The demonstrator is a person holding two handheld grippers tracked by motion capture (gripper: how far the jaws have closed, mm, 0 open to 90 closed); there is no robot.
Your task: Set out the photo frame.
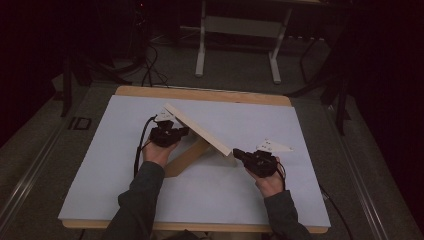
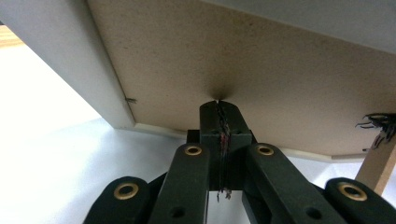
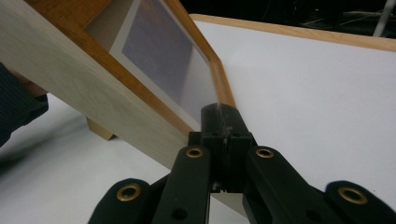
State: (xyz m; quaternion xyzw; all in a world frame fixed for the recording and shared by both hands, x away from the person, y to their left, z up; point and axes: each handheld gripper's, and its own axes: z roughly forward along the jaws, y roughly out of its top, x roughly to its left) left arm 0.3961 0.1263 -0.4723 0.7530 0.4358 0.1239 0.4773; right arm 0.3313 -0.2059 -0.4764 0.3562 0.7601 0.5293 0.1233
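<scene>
On the table (image 1: pixel 100 180), picture frame (image 1: pixel 200 130) tilted, long axis diagonal.

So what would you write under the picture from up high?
Two shut black grippers, left and right, steady a tilted wooden picture frame propped on its stand over a white-topped table.

Wooden picture frame (image 1: pixel 197 129), tilted, propped on table

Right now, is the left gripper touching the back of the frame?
Touching. In the left gripper view the left gripper's shut tips press straight against the frame's brown backing board, with no gap and a dark shadow at the contact spot.
</scene>
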